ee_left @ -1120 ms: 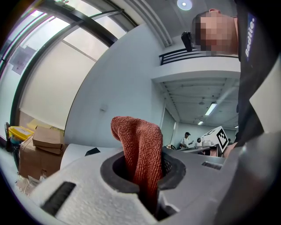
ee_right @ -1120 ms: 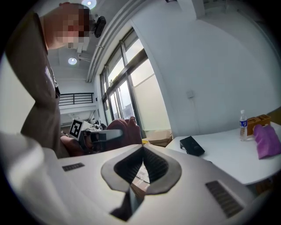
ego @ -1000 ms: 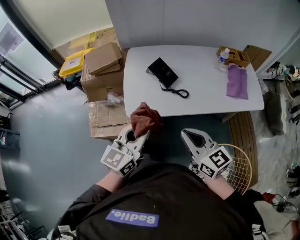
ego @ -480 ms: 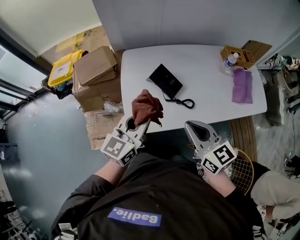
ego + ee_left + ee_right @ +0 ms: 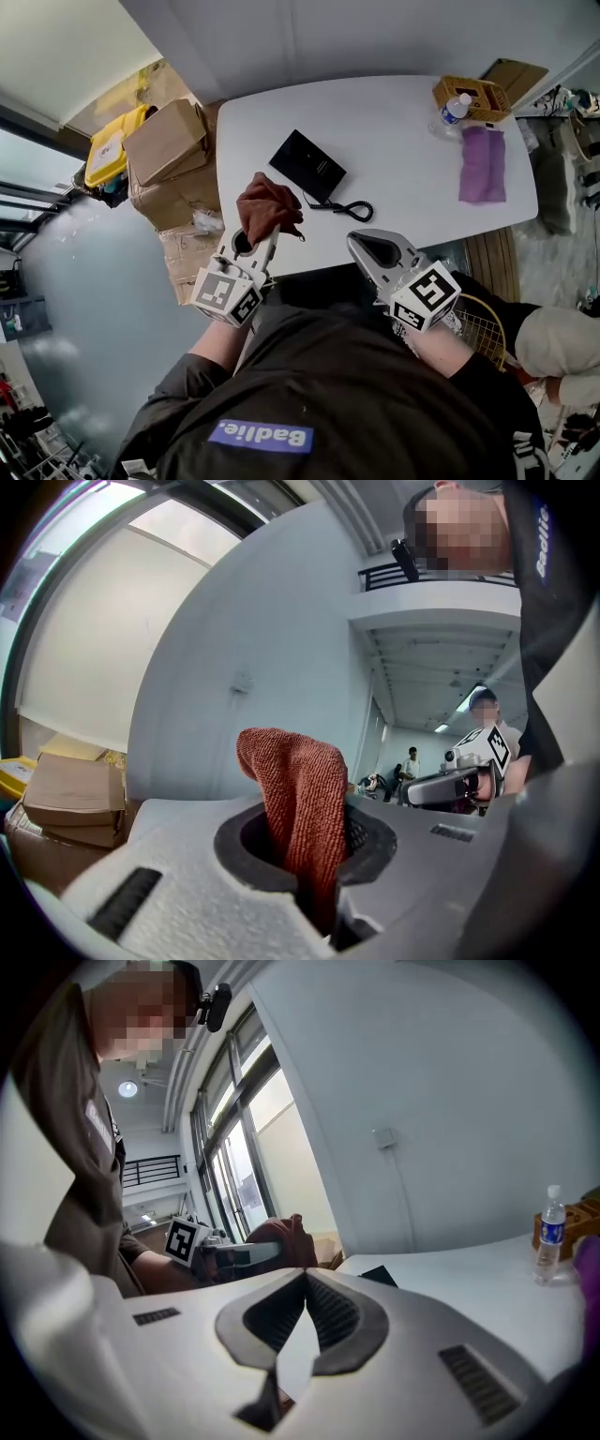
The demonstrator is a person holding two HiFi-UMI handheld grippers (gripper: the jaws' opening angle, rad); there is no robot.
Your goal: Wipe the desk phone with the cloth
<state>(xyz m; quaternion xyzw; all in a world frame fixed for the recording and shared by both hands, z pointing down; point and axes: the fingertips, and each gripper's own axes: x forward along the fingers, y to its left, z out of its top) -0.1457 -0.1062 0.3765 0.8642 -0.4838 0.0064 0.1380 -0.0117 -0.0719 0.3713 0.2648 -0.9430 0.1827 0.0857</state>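
The black desk phone (image 5: 307, 166) lies flat on the white table (image 5: 403, 150), its coiled cord (image 5: 352, 209) trailing toward the front edge. My left gripper (image 5: 262, 234) is shut on a rust-red cloth (image 5: 269, 206), which bunches above the jaws just over the table's front edge, a short way in front of the phone. In the left gripper view the cloth (image 5: 296, 780) stands up out of the pinched jaws. My right gripper (image 5: 354, 240) is shut and holds nothing, just off the table's front edge below the cord. The right gripper view shows the phone (image 5: 380, 1276) low beyond its jaw tips.
A purple cloth (image 5: 483, 164) lies at the table's right end beside a wicker basket (image 5: 466, 96) and a water bottle (image 5: 450, 111). Cardboard boxes (image 5: 164, 141) and a yellow box (image 5: 106, 146) are stacked on the floor left of the table. Other people stand far off.
Both grippers have come forward toward the table. The cloth in the left gripper now reaches over the table's front edge, nearer the phone. The right gripper stays shut.
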